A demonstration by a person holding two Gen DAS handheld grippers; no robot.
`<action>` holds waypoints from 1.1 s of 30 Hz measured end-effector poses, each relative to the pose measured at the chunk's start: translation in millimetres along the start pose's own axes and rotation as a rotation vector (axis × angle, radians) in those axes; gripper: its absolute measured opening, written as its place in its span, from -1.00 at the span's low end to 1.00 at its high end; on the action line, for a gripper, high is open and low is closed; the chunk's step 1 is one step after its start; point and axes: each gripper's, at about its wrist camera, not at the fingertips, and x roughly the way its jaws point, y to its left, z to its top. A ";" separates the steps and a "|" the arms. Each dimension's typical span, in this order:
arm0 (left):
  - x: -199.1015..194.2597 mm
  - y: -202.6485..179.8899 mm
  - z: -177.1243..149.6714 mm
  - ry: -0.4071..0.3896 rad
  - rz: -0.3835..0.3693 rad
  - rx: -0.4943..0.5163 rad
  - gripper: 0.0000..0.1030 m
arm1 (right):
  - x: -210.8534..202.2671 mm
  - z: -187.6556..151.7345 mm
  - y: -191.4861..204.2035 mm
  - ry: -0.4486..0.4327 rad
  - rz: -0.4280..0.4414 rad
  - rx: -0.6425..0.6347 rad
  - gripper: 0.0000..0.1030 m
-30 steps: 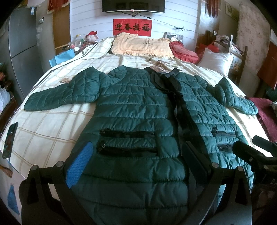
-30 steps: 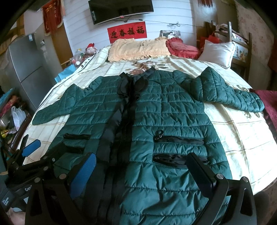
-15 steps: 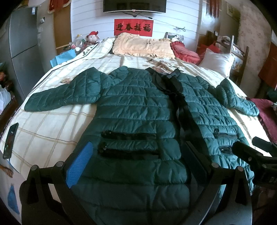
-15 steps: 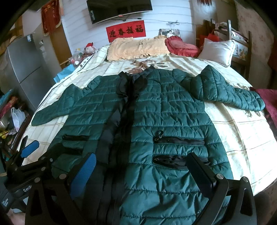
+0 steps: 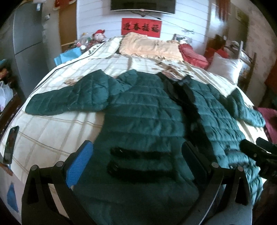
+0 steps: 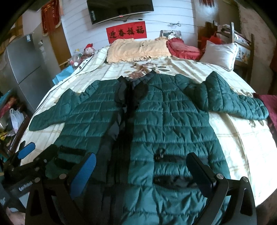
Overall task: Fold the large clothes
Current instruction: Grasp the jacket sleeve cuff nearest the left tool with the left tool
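The green quilted jacket (image 6: 173,124) lay flat, sleeves spread, on the checked cream bed (image 6: 242,143). Pillows sat under a red banner (image 6: 127,32) and television (image 6: 121,10). The left gripper (image 5: 136,155) and right gripper (image 6: 141,164) both gaped wide above its hem, holding nothing.

Left gripper (image 5: 136,152): jaws spread wide, nothing between fingers, pointing forward, slightly down. Right gripper (image 6: 142,164): same, jaws wide apart, empty. Both side by side at similar height; each one's fingers visible at edge of other's view.
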 end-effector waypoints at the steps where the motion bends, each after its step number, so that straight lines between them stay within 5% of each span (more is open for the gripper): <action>1: 4.8 5.4 4.4 0.001 0.019 -0.005 0.99 | 2.9 3.8 -0.2 0.001 -0.003 -0.002 1.00; 18: 55.7 108.9 39.9 0.037 0.227 -0.141 0.99 | 76.8 60.8 17.9 0.048 0.019 0.022 1.00; 27: 93.3 218.7 50.9 0.089 0.389 -0.295 0.99 | 90.4 55.3 31.7 0.086 0.029 -0.019 1.00; 33: 117.7 292.0 53.1 0.105 0.423 -0.460 0.99 | 94.1 50.8 34.4 0.104 0.021 -0.034 1.00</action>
